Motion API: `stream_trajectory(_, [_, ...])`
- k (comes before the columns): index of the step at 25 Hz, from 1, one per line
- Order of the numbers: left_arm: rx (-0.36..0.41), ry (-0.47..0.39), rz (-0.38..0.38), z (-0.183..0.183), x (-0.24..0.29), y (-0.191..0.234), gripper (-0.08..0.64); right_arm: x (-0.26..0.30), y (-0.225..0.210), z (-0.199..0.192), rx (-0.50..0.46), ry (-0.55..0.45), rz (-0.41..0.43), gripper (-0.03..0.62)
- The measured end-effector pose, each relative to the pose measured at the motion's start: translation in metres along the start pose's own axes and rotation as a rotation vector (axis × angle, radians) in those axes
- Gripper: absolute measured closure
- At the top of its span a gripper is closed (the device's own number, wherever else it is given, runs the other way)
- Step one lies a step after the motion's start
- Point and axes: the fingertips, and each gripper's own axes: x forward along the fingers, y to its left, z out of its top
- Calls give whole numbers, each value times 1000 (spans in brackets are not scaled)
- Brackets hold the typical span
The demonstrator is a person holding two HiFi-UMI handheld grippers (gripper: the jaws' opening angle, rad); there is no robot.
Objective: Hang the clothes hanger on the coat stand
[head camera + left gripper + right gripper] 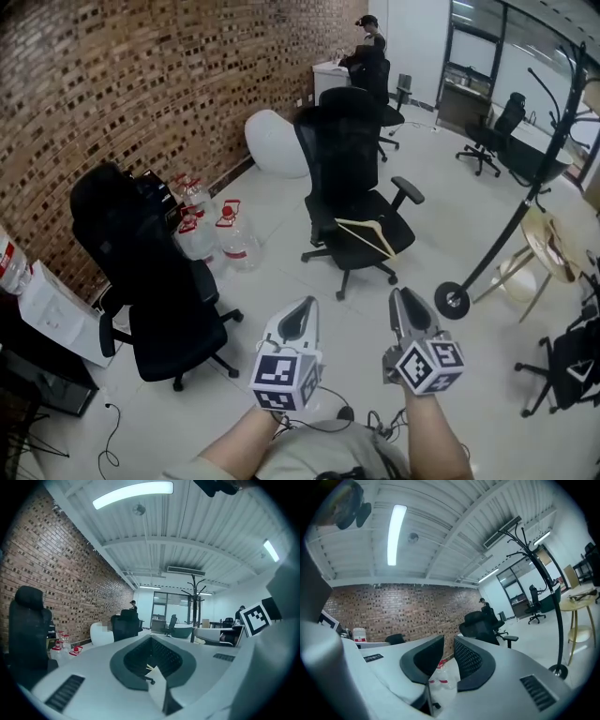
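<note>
A pale wooden clothes hanger (367,234) lies on the seat of a black office chair (352,159) in the middle of the room. The black coat stand (525,197) rises to the right of that chair from a round base (452,300); its hooks also show in the left gripper view (194,585) and the right gripper view (536,564). Both grippers are held low in front of me, well short of the hanger. My left gripper (300,314) (151,638) has its tips together and holds nothing. My right gripper (405,305) (449,639) stands slightly open, with nothing between its jaws.
A second black chair (141,272) stands at the left by the brick wall, with water bottles (220,234) beside it. A light wooden stool (548,246) and another dark chair (572,366) crowd the right side near the stand. A person (367,37) is at the far back.
</note>
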Motion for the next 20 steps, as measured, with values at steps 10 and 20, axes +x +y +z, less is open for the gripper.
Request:
stream_trajectory(10, [-21, 41, 2, 16, 140, -113, 525, 24, -133, 75, -177, 24, -2, 525])
stream_trajectory(20, [27, 109, -102, -28, 228, -123, 525, 56, -202, 40, -222, 79, -111, 525])
